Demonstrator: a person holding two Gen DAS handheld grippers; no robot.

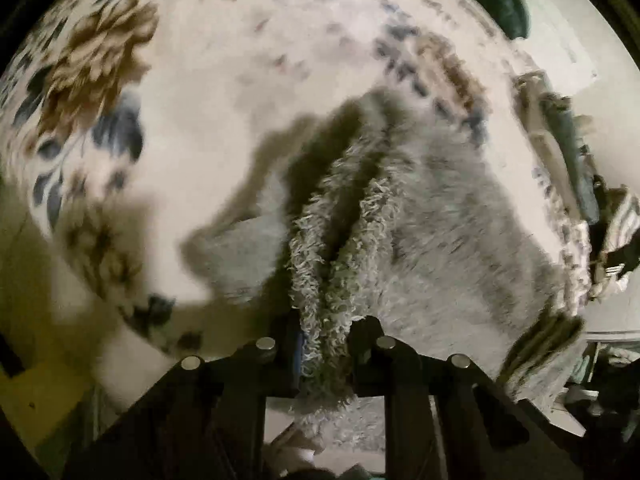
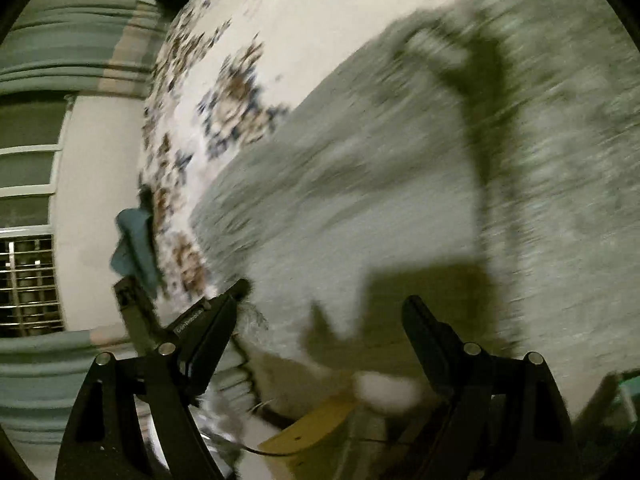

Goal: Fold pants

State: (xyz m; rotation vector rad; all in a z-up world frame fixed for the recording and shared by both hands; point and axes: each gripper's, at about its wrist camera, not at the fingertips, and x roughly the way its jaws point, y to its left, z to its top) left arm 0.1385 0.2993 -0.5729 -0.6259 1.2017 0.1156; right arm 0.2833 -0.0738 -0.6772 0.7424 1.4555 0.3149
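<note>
Inspector: Left gripper (image 1: 324, 344) was clamped on a bunched edge of the fluffy grey pants (image 1: 420, 216), spread on the floral bedspread (image 1: 200, 60).

Clerk: Right gripper (image 2: 324, 300)?

Inspector: Gaping, empty, over them. Soft, light, limp; take both edges.

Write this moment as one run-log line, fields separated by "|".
left gripper: shut on fuzzy grey pants | right gripper: open, nothing held, over pants | surface: floral bedsheet | fold: not done
</note>
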